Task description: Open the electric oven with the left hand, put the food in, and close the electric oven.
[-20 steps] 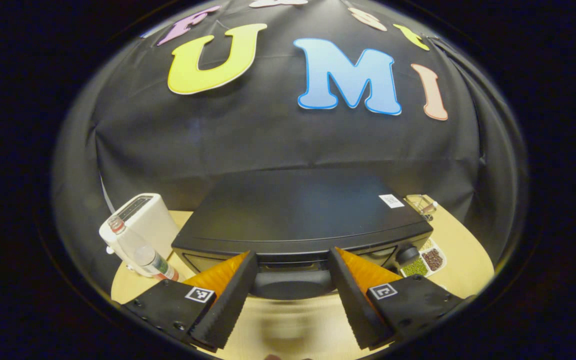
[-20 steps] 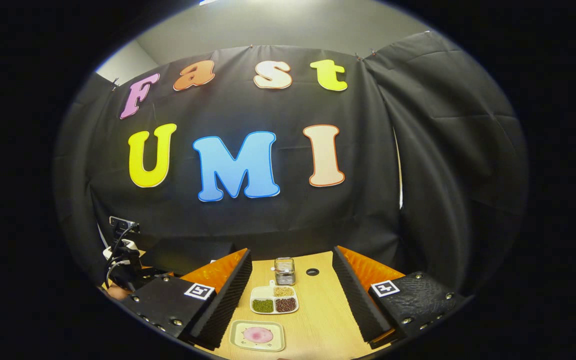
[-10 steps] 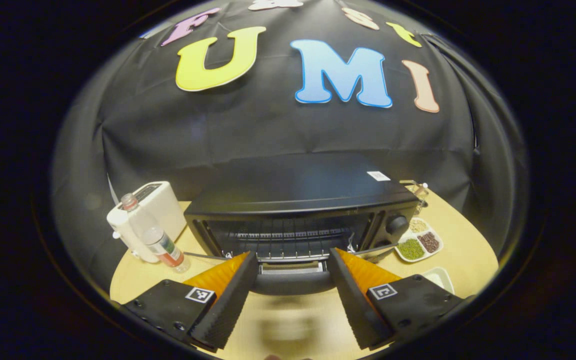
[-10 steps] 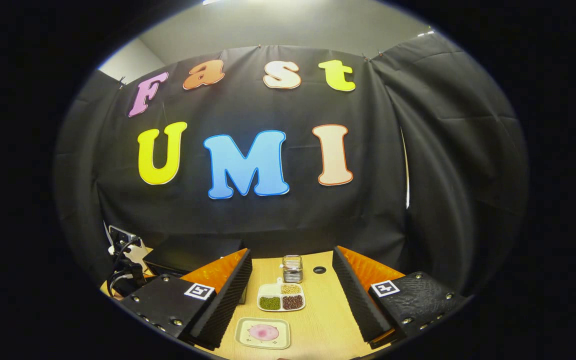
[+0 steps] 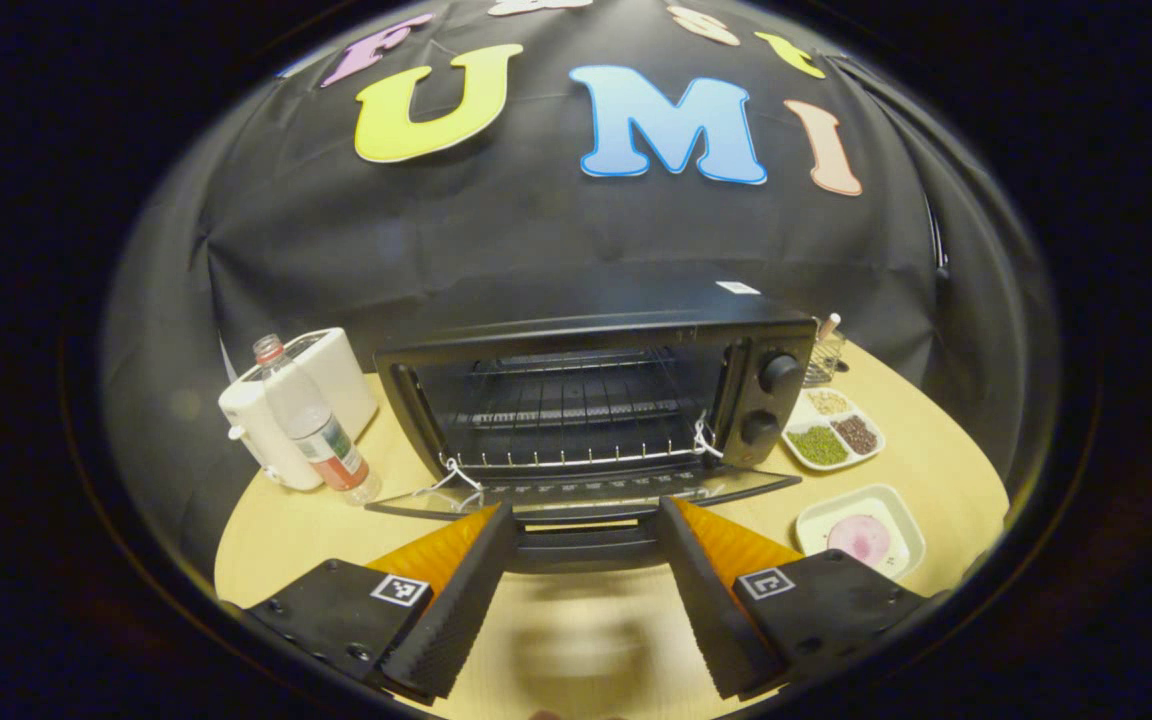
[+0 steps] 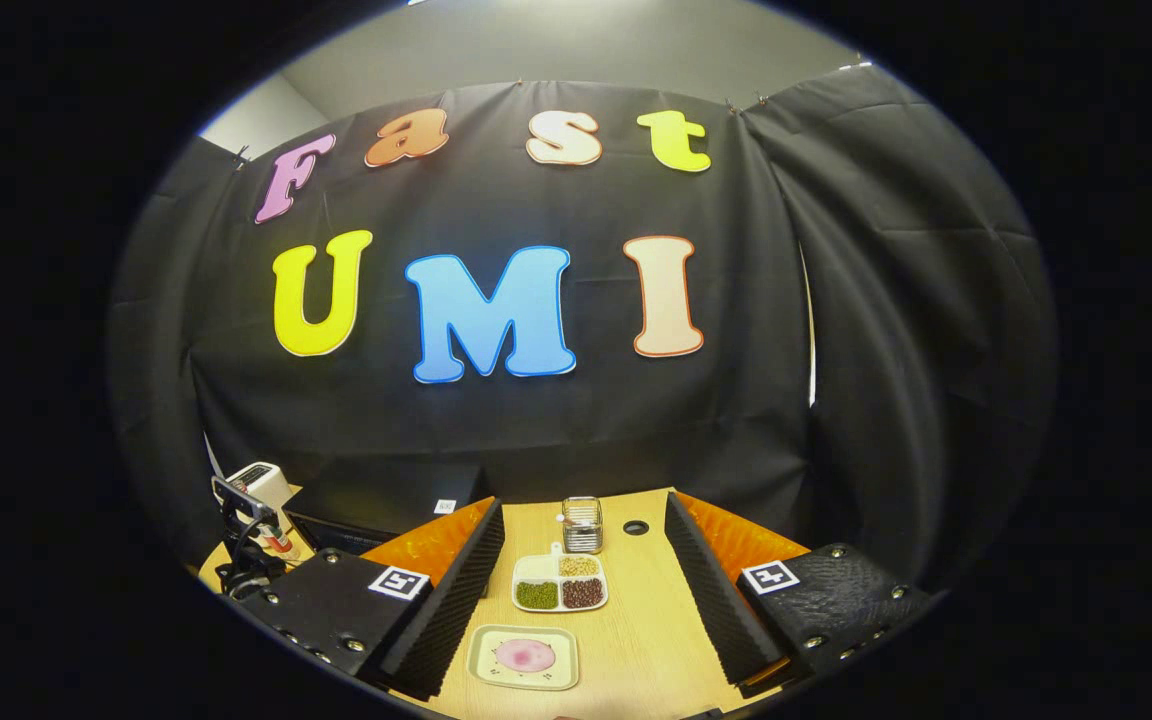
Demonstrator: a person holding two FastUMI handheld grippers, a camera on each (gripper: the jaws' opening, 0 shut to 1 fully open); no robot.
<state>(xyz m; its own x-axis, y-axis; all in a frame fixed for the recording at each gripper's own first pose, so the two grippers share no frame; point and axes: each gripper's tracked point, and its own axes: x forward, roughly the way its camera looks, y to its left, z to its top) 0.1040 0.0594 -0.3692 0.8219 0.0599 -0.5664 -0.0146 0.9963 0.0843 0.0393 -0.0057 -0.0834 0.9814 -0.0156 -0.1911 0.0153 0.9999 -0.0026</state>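
Spreading wide at the bottom of the left gripper view, the left gripper [image 5: 584, 600] straddles the door handle [image 5: 586, 543] without pinching it; the oven [image 5: 596, 400] gapes open above. Likewise wide and empty, the right gripper [image 6: 584, 610] is nearer the food plate [image 6: 524, 657], low between its fingers, with the oven to frame left.

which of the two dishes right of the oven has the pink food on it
The plain plate, nearer the left gripper; the divided tray behind it holds green, brown and pale grains.

The left gripper [image 5: 584, 560] is holding its fingers on both sides of the handle [image 5: 586, 545] of the oven [image 5: 596, 400], whose door is hanging open.
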